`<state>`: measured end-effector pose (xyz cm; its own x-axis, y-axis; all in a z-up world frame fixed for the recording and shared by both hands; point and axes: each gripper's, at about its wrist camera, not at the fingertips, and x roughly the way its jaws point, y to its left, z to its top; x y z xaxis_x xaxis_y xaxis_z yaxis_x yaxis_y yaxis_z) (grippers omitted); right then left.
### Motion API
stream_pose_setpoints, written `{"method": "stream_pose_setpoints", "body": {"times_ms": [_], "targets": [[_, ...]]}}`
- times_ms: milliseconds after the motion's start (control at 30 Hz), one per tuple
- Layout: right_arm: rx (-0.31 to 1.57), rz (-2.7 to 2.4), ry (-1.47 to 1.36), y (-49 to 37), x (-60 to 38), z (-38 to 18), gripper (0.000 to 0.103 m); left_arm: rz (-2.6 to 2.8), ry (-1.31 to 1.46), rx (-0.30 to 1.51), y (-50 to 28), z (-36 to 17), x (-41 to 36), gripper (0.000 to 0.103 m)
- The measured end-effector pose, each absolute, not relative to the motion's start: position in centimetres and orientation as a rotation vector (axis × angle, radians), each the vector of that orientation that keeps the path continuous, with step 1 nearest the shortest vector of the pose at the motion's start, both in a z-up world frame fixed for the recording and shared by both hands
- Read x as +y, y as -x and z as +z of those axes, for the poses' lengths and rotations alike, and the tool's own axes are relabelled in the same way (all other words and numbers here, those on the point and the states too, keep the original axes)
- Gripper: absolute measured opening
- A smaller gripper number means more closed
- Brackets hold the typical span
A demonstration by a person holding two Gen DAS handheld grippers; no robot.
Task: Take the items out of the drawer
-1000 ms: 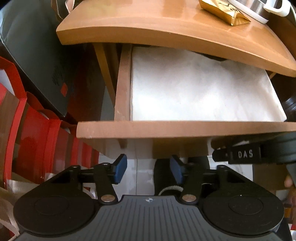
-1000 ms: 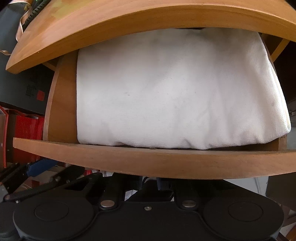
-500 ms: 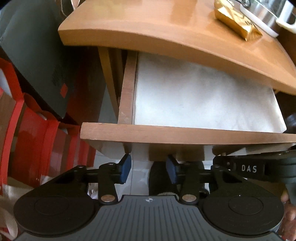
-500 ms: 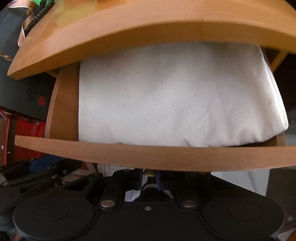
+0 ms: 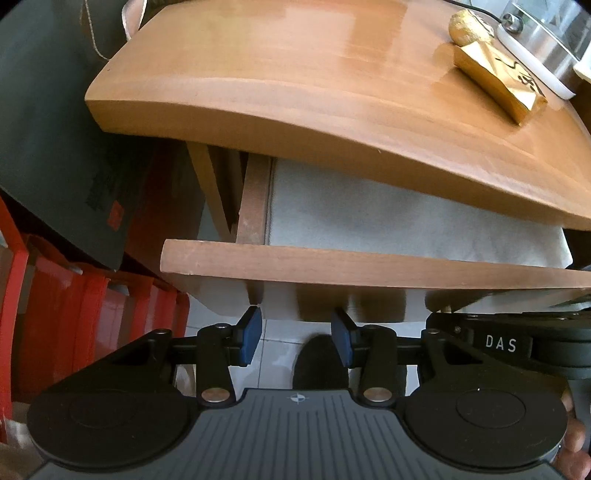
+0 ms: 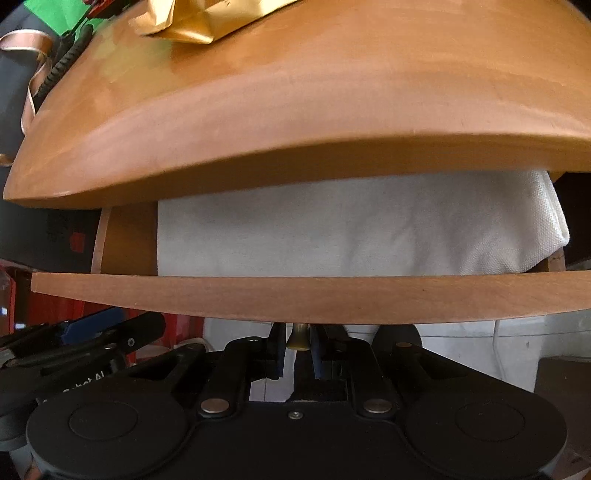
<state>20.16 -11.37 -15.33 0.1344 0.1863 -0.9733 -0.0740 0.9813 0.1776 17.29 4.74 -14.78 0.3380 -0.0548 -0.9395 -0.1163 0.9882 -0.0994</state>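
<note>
A wooden drawer (image 5: 369,267) (image 6: 295,295) stands partly pulled out under a wooden tabletop (image 5: 295,92) (image 6: 295,110). A folded white cloth bag (image 5: 406,229) (image 6: 351,229) fills the drawer. My right gripper (image 6: 298,350) is just below the drawer front, shut on the small brass drawer knob (image 6: 298,338). My left gripper (image 5: 297,338) is open and empty, below the drawer front and left of the right gripper, whose body (image 5: 517,343) shows at its right.
A gold foil package (image 5: 495,77) (image 6: 207,18) and a steel kettle on a white base (image 5: 543,40) sit on the tabletop. Red bags (image 5: 74,325) and a dark bag (image 5: 66,129) stand at the left. White floor tiles lie below.
The drawer has slid back in, so less of the white cloth bag shows under the tabletop. Both grippers have followed it; the right gripper stays shut on the knob.
</note>
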Motion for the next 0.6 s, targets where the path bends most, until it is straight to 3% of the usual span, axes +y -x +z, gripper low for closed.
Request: {"method": "stream_pose_setpoints", "body": {"times_ms": [600], "targets": [[1.397,0.191,-0.108,-21.3,-11.8,-15.7,0.014,0.067,0.168,1.234,-19.3,-15.1,5.0,0.044]]}}
